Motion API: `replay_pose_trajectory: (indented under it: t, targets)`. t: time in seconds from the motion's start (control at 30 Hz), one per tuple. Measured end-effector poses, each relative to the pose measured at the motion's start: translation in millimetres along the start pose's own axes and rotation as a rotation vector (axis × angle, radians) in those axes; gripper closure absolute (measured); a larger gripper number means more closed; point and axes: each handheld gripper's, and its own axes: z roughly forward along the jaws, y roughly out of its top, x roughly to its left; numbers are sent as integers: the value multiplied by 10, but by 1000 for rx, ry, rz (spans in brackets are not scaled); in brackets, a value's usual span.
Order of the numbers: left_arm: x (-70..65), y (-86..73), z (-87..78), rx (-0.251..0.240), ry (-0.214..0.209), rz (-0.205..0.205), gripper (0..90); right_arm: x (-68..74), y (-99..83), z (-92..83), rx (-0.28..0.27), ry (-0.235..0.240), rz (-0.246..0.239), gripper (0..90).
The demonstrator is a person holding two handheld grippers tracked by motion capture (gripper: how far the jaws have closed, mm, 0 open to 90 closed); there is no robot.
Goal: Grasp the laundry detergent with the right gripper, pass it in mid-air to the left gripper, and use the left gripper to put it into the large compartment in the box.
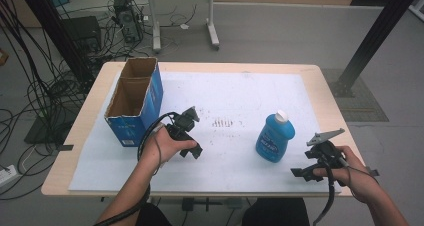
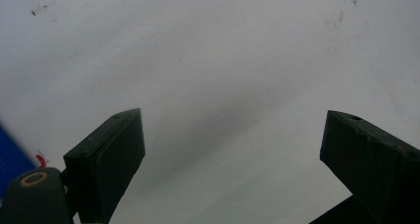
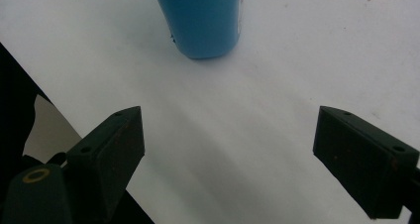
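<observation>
A blue bottle (image 1: 275, 138) with a white cap stands upright on the white sheet (image 1: 235, 101), right of the table's middle. My right gripper (image 1: 303, 173) hovers low near the front edge, to the right of the bottle, jaws wide apart and empty. In the right gripper view (image 3: 228, 140) the bottle's base (image 3: 200, 21) stands ahead, apart from the jaws. My left gripper (image 1: 192, 152) is held left of centre, beside the blue cardboard box (image 1: 136, 100), its jaws pointing down at the bare sheet. The left gripper view (image 2: 233, 144) shows those jaws open with nothing between them.
The open-topped blue box sits at the table's left, its brown inside showing. Faint dark marks (image 1: 222, 122) dot the sheet's middle. Beyond the table are cables, desk legs (image 1: 212, 33) and a black post (image 1: 372, 36). The wooden table edge (image 1: 95, 188) runs along the front.
</observation>
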Motion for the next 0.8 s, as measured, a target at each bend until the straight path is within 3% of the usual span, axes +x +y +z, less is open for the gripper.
replay_pose_trajectory:
  t: [0.5, 0.8]
  targets:
    - [4, -10, -11, -1, 1, -4, 105, 72, -117, 95, -118, 17, -5, 109]
    - [-5, -9, -40, -8, -5, -5, 106, 111, -150, 136, -259, 33, -6, 111]
